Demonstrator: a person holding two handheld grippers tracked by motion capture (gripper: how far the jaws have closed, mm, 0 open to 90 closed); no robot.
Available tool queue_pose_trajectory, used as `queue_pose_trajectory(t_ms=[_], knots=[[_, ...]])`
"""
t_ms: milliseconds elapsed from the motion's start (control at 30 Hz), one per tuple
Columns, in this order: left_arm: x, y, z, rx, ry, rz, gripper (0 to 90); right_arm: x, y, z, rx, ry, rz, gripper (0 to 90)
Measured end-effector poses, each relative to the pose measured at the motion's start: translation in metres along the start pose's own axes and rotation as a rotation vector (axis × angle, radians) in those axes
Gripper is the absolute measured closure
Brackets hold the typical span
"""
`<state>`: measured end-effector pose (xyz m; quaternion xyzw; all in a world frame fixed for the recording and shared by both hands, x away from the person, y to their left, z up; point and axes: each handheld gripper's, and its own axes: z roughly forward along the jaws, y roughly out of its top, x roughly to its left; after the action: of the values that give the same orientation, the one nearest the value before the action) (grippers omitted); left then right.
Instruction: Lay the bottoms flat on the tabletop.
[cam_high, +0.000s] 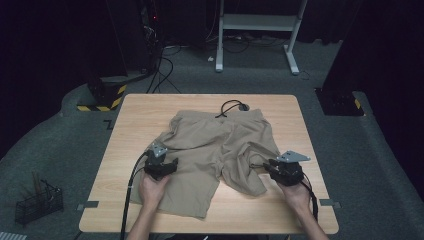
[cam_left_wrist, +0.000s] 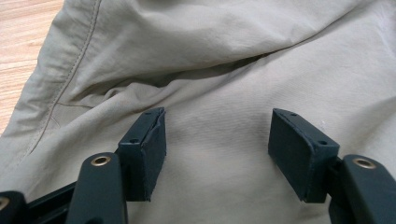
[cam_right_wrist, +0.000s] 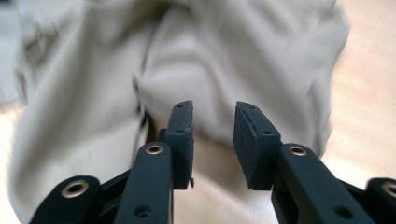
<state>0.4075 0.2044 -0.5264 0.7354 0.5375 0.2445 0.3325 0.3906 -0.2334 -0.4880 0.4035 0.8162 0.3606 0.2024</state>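
My left hand-held gripper (cam_left_wrist: 217, 154) hovers wide open over the shorts (cam_high: 215, 145) crumpled mid-surface; my right hand-held gripper (cam_right_wrist: 212, 140), partly open and empty, should pinch the leg hem squarely before pulling it flat.

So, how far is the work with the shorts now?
Early. The shorts lie spread on the table but still rumpled, one leg bunched; no fold shows yet. The left gripper hangs open over the cloth, and the right gripper is open at the other leg. Gripping, smoothing and folding are all left.
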Motion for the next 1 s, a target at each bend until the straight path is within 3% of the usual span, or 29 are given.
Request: queue_pose_trajectory(t_ms=[67,133,233,333,467,600,667,767,900,1000], knots=[[0.000,0.000,0.000,0.000,0.001,0.000,36.8,0.004,-0.007,0.007,0.037,-0.024,-0.012,69.1],[0.000,0.000,0.000,0.000,0.003,-0.001,36.5,0.008,-0.011,0.017,0.076,-0.045,-0.056,69.1],[0.000,-0.001,-0.001,0.002,0.004,0.001,36.2,0.016,-0.011,0.025,0.082,0.006,-0.074,68.7],[0.000,-0.001,-0.001,0.002,0.004,0.000,36.1,0.024,-0.006,0.029,0.054,0.067,-0.075,65.4],[0.000,-0.001,-0.001,0.002,0.003,0.000,36.1,0.033,0.012,0.037,0.019,0.071,-0.094,59.8],[0.000,-0.001,-0.001,0.002,0.001,0.000,35.7,0.042,0.041,0.050,-0.030,0.053,-0.126,55.1],[0.000,-0.001,-0.001,0.002,0.001,0.000,35.7,0.046,0.057,0.057,-0.054,0.067,-0.117,49.2],[0.000,-0.001,-0.001,0.002,0.000,0.001,35.5,0.049,0.075,0.079,-0.016,0.078,-0.104,46.9],[0.000,-0.001,-0.001,0.000,-0.001,0.000,35.2,0.053,0.072,0.114,0.064,0.088,-0.111,45.3],[0.000,-0.001,-0.001,0.000,-0.001,0.000,35.1,0.052,0.071,0.113,0.048,0.104,-0.090,46.0]])
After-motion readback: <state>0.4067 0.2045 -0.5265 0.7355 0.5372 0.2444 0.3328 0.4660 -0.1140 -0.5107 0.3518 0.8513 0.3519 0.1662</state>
